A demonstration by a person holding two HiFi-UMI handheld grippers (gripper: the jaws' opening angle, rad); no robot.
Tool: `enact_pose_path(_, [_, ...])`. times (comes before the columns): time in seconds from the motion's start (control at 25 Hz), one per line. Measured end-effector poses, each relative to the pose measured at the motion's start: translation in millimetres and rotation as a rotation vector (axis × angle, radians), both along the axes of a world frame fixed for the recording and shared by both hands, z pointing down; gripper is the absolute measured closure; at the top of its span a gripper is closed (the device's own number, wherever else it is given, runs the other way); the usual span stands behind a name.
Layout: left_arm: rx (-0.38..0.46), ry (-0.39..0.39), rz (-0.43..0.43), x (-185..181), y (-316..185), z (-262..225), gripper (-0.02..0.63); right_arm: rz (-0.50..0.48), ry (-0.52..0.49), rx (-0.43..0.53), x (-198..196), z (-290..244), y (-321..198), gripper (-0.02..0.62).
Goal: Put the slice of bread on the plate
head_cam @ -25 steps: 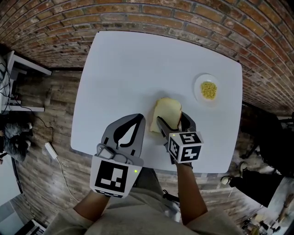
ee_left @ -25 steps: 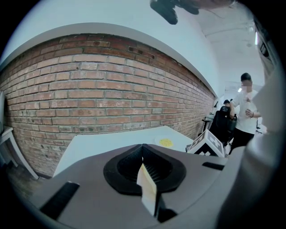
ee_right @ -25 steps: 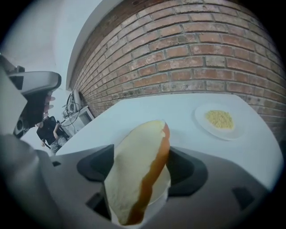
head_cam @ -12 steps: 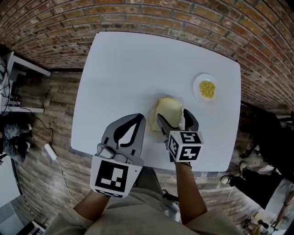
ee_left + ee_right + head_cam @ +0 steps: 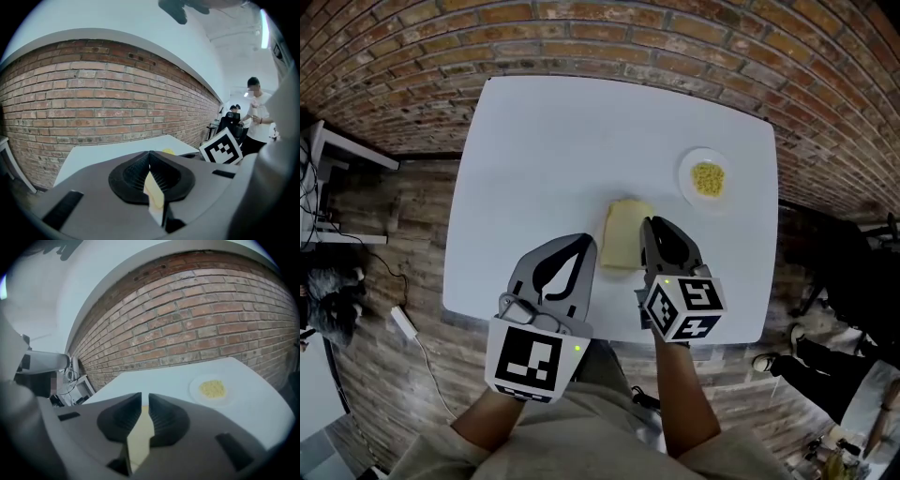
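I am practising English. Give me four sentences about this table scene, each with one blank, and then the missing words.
1. The table is ___ in colour.
2. The food on the plate is ___.
3. In the head view, the plate is to the ___ of the slice of bread.
4. The wall behind the table is made of ___.
Missing words: white; yellow; right; brick.

The slice of bread (image 5: 622, 234) is a pale, yellowish slab with a rounded top, near the front of the white desk (image 5: 544, 141). Its right edge is caught between my right fingers (image 5: 673, 246), which are closing on it, and it seems tipped rather than flat. The plate (image 5: 687, 174) is small, round and white, with a little heap of yellow kernels (image 5: 707, 177) in its middle. It stands apart from the bread, farther back and to the right.
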State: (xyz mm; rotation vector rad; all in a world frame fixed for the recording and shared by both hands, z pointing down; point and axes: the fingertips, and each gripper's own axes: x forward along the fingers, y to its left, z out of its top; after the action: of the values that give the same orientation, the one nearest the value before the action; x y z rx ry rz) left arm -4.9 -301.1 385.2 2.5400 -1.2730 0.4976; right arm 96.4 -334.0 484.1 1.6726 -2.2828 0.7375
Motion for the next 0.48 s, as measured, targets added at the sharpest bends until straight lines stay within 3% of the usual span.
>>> enact_pose_path(0.12, [0.012, 0.010, 0.023, 10, 4, -5, 0.595, -0.002, -0.007, 0.040, 3, -18, 5, 0.586])
enact_pose_path(0.48, [0.076, 0.074, 0.069, 33, 24, -41, 0.595, -0.014, 0.056, 0.204, 5, -103, 39, 0.588])
